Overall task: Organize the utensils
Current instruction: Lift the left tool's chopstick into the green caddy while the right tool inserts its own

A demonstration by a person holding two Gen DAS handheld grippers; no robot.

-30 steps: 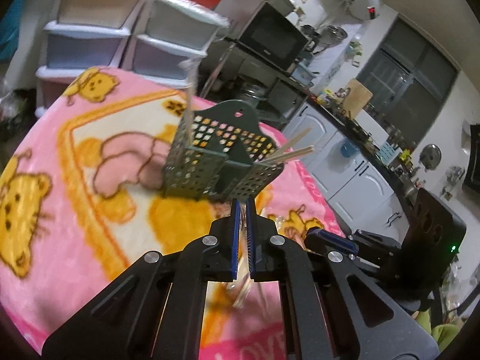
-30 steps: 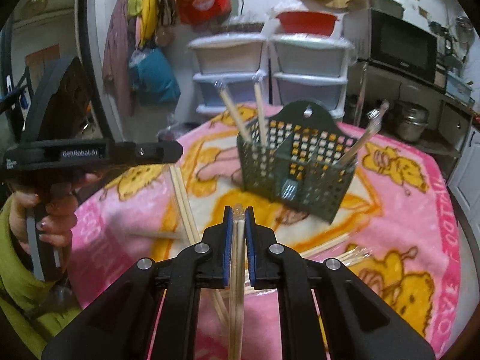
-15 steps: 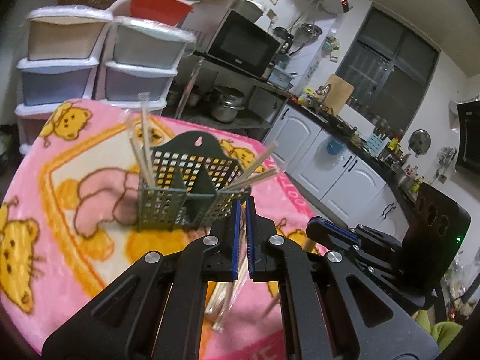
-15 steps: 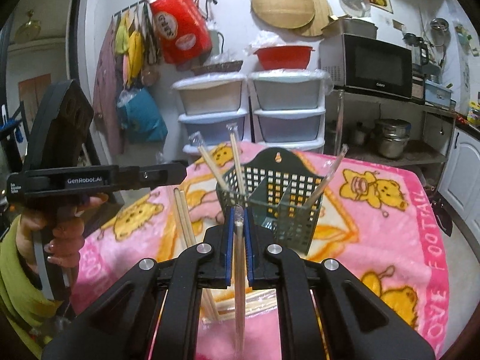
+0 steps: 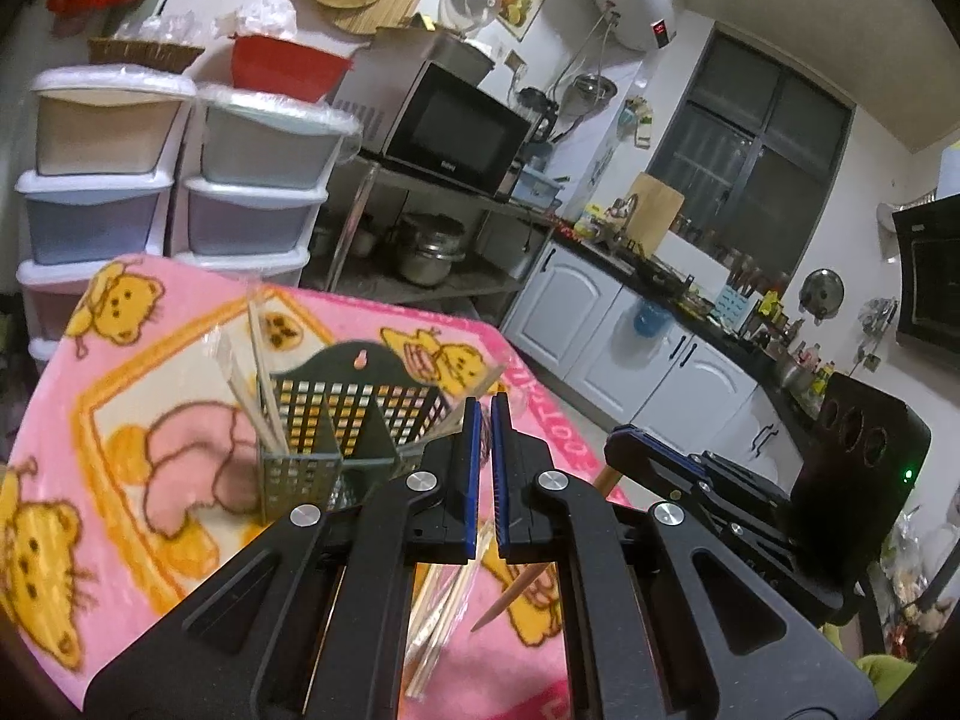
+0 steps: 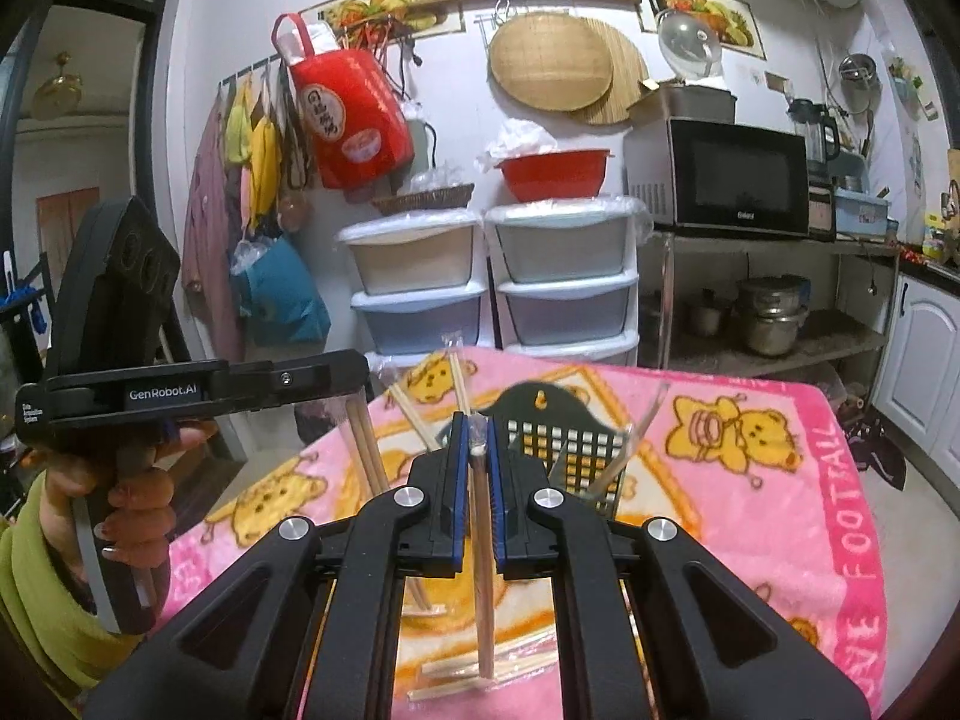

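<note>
A dark green perforated utensil basket [image 5: 354,420] stands on the pink blanket [image 5: 120,396], with wrapped chopsticks [image 5: 261,372] leaning in it. It also shows in the right wrist view [image 6: 564,438]. My left gripper [image 5: 485,420] is shut, raised above the table just right of the basket; I see nothing held between its pads. My right gripper [image 6: 474,444] is shut on a wrapped pair of chopsticks [image 6: 483,570] that hangs point down. More wrapped chopsticks [image 5: 444,606] lie on the blanket below both grippers.
Stacked plastic drawers [image 6: 498,282] stand behind the table. A metal shelf with a microwave [image 6: 732,180] and pots is at the back right. The other gripper's body [image 5: 750,504] is at the right in the left view, and a hand holds the left one [image 6: 132,396].
Both grippers have risen and tilted up, so the basket sits lower in each view. The right gripper has lifted its chopsticks off the blanket.
</note>
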